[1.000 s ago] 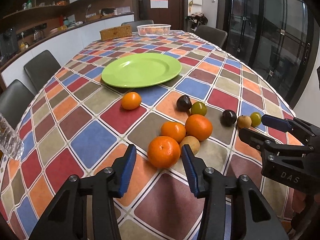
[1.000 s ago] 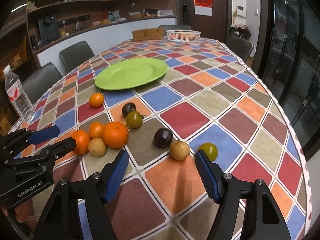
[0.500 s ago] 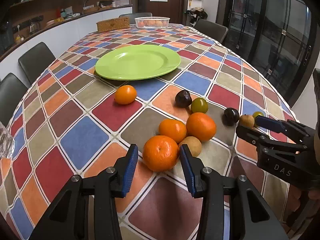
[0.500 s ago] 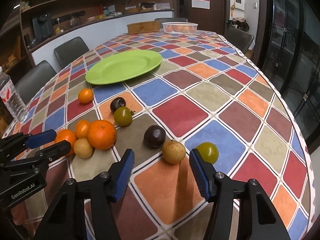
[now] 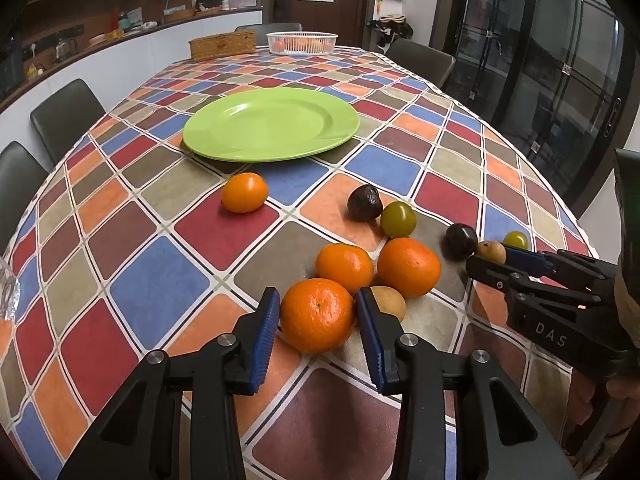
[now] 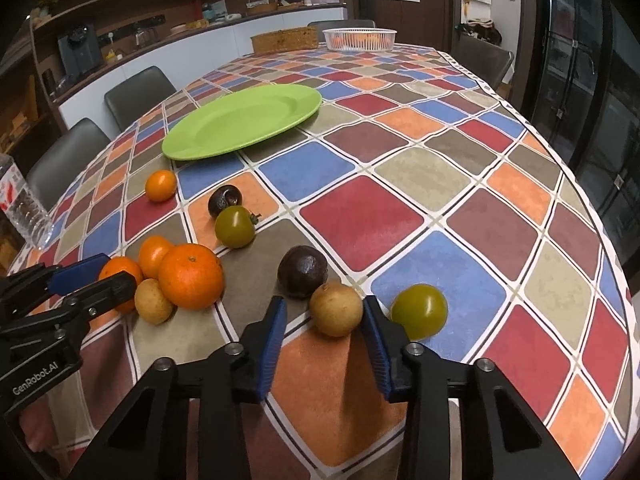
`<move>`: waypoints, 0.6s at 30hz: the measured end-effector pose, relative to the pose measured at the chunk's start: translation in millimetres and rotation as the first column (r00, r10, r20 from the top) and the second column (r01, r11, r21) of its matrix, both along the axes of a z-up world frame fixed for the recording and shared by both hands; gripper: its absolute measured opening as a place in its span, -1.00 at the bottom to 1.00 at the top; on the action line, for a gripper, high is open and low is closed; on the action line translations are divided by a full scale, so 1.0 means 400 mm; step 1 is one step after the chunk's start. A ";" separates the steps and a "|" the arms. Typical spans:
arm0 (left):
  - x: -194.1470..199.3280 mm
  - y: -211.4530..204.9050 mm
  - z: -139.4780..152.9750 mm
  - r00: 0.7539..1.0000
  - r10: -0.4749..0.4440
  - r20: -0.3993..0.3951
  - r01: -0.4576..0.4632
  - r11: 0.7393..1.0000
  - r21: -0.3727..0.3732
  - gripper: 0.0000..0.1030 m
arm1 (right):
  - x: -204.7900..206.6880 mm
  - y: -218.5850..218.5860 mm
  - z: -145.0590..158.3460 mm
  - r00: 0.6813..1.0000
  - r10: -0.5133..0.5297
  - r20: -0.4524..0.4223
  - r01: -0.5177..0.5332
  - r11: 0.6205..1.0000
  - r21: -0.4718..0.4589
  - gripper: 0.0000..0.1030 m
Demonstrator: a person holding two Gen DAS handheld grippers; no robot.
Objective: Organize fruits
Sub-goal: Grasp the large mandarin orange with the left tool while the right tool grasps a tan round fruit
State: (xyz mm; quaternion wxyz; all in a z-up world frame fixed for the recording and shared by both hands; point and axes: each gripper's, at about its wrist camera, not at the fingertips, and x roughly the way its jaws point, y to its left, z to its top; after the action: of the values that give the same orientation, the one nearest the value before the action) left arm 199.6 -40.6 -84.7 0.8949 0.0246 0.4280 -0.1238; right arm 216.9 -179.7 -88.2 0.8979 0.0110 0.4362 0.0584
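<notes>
My left gripper (image 5: 316, 310) is open around the nearest orange (image 5: 317, 315), which rests on the table; both pads stand close beside it. Behind it lie a second orange (image 5: 345, 267), a larger orange (image 5: 408, 267) and a tan fruit (image 5: 387, 302). My right gripper (image 6: 324, 312) is open around a tan round fruit (image 6: 335, 310), with a dark purple fruit (image 6: 303, 271) just behind and a green fruit (image 6: 419, 311) outside the right finger. The green plate (image 5: 271, 123) lies empty further back.
A small orange (image 5: 245, 192), a dark fruit (image 5: 364, 203) and a green fruit (image 5: 398, 219) lie between the pile and the plate. A white basket (image 5: 301, 42) and a wicker box (image 5: 222, 44) stand at the far end. A water bottle (image 6: 24, 208) stands at the left edge.
Both grippers have moved forward and narrowed: the left now brackets the nearest orange, the right now brackets the tan fruit. No fruit has moved.
</notes>
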 end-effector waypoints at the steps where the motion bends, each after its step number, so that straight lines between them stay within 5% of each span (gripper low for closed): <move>1: -0.001 -0.001 0.000 1.000 -0.001 0.001 0.001 1.000 0.003 -0.26 | 0.000 0.000 0.001 1.000 0.002 0.001 -0.002 1.000 0.001 -0.40; 18: -0.050 0.014 0.046 0.998 0.019 0.055 -0.019 1.000 -0.002 -0.27 | -0.051 0.042 0.065 0.995 0.076 0.059 -0.077 0.997 0.019 -0.47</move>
State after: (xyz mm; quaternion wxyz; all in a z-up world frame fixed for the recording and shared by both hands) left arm 179.7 -35.0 -66.3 0.9075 0.0233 0.4034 -0.1147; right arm 196.4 -163.1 -62.3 0.9072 0.0024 0.4093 0.0977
